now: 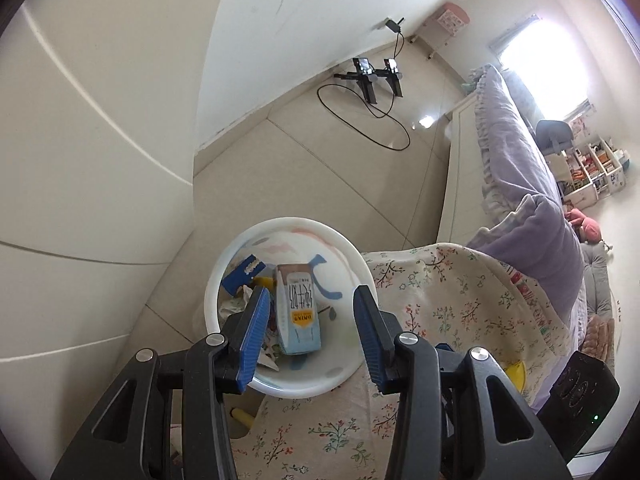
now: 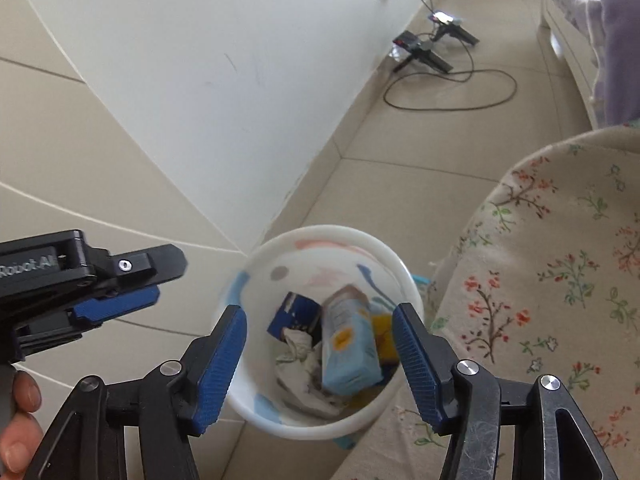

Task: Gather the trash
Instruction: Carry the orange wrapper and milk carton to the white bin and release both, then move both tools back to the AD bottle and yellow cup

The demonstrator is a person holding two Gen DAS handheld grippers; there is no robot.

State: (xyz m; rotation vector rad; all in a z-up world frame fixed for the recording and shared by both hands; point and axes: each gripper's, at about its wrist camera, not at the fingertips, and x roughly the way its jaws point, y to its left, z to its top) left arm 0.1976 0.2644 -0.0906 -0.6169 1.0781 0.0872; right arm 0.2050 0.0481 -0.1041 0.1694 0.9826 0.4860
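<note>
**Spotter:** What are you seeing over the bin?

**Me:** I'm looking down into the white bin (image 1: 352, 276) from both wrists. The milk carton (image 1: 298, 312) is lying inside it, leaning on crumpled paper (image 2: 298, 354) and a dark blue box (image 2: 294, 314), with something yellow at the right. The bin is standing on the floor, just beside the floral cover (image 2: 560, 280) on the right.

**Spotter:** And the fingers?

**Me:** I'm holding the left gripper (image 1: 308, 332) above the bin with its 2 fingers spread wide and carrying nothing. The carton is sitting between them but lower, its long axis running near to far. The right gripper (image 2: 320, 364) is also gaping, empty, straddling the bin mouth.

**Spotter:** Which one is nearer?

**Me:** I'm not able to tell; both are hovering over the opening. In the right view the left gripper is showing at the left edge, well apart from the bin rim.

**Spotter:** So?

**Me:** I'm judging the carton as deposited, so I'm thinking of the next piece.
</note>
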